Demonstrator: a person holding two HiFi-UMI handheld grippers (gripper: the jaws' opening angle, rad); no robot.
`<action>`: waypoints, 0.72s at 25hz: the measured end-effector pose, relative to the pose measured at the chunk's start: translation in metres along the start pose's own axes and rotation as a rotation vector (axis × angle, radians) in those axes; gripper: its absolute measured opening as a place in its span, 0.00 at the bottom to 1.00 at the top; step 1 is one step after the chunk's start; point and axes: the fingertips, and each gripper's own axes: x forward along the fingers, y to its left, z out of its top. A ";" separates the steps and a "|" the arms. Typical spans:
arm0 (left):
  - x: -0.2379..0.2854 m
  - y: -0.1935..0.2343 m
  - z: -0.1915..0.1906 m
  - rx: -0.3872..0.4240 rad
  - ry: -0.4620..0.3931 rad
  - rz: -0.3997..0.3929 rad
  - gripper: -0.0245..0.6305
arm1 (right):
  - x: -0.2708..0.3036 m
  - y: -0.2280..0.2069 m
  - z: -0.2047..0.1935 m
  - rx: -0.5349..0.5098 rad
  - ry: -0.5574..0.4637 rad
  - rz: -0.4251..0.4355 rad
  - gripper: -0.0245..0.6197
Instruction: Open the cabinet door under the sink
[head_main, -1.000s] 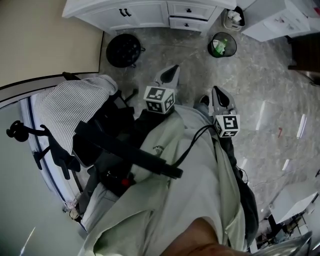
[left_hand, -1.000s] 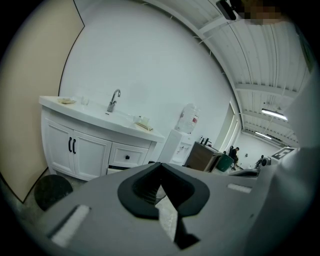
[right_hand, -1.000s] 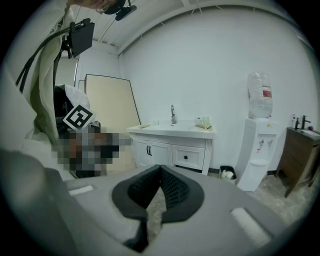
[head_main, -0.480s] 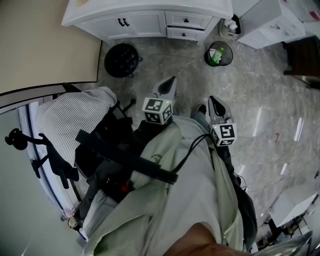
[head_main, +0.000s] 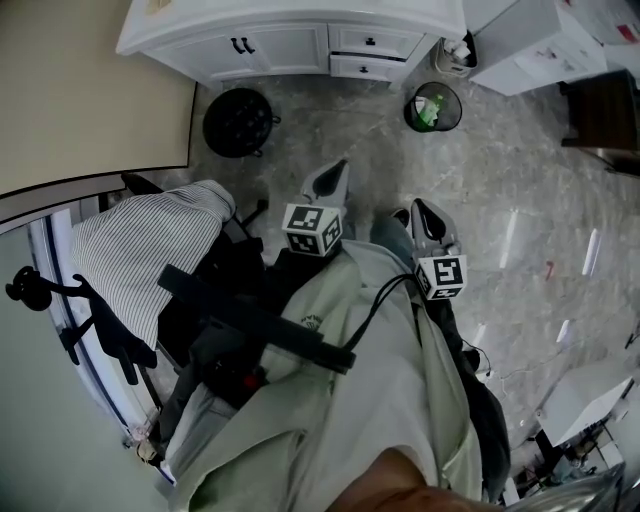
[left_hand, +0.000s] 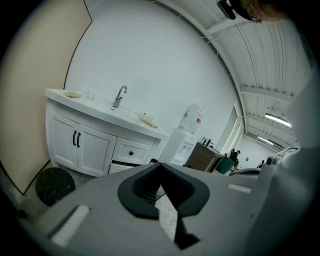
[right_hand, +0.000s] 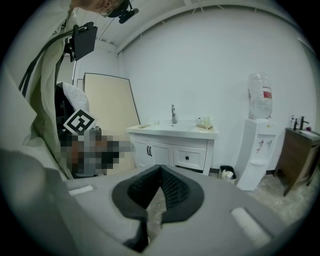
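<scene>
The left tool (head_main: 338, 172) is pressed together: its dark pads (left_hand: 142, 195) meet at the tip with nothing between them. The right tool (head_main: 420, 212), just beside it at 4 o'clock in the head view, is closed in the same way and is empty too. Both are held out over the marbled floor (head_main: 500, 170), ahead of the person's pale green jacket (head_main: 380, 390).

The cabinet doors (head_main: 272, 48) under the sink are shut, with their two black handles (head_main: 240, 45) side by side. In the head view they lie at 11 o'clock from the left tool, well apart from both tools. The left gripper view has them at 10 o'clock from the closed tips.

Above the doors, the white counter (left_hand: 100, 111) carries a faucet (left_hand: 119, 96). Two drawers (head_main: 375, 42) sit at 3 o'clock from the doors.

On the floor, a round black object (head_main: 240, 122) stands at 10 o'clock from the left tool. A wire waste basket (head_main: 432, 108) stands at 12 o'clock from the right tool. A water dispenser (right_hand: 257, 145) stands at 3 o'clock from the cabinet, and a striped cloth (head_main: 140, 240) hangs at 8 o'clock from the left tool.
</scene>
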 end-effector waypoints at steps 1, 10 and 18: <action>0.001 0.002 0.001 0.001 -0.001 0.007 0.05 | 0.001 -0.001 0.004 -0.006 -0.009 -0.008 0.04; 0.018 0.007 -0.001 0.002 0.010 0.064 0.05 | 0.031 -0.018 0.016 -0.134 -0.029 0.083 0.04; 0.073 0.015 0.032 0.010 -0.017 0.173 0.05 | 0.093 -0.077 0.034 -0.200 -0.017 0.190 0.04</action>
